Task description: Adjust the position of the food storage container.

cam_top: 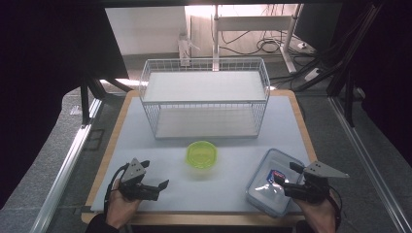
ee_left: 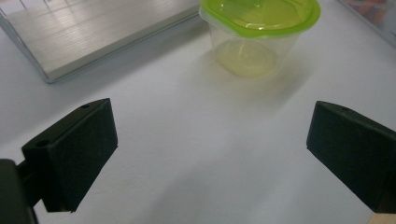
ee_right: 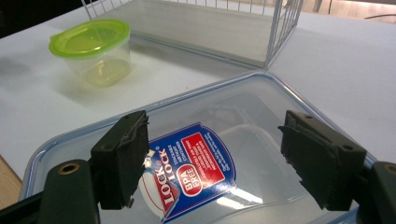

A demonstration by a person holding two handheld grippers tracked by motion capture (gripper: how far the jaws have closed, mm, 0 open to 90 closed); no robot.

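My left tool [cam_top: 154, 185] hangs released over bare worktop [cam_top: 160, 160]; the green-lidded tub [cam_top: 201, 154] stands ahead, so I'd approach it level. My right tool [cam_top: 286, 183], spread wide, hovers over the clear box [cam_top: 272, 180]; I'd centre before closing.

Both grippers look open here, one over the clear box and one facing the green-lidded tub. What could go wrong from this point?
1. The right gripper hangs open over the clear box, whose smooth, flat top gives little to grip; the jaws may slip.
2. That box sits near the table's front edge, so a push could slide it off.
3. The green-lidded tub looks light; the open left gripper could tip it.
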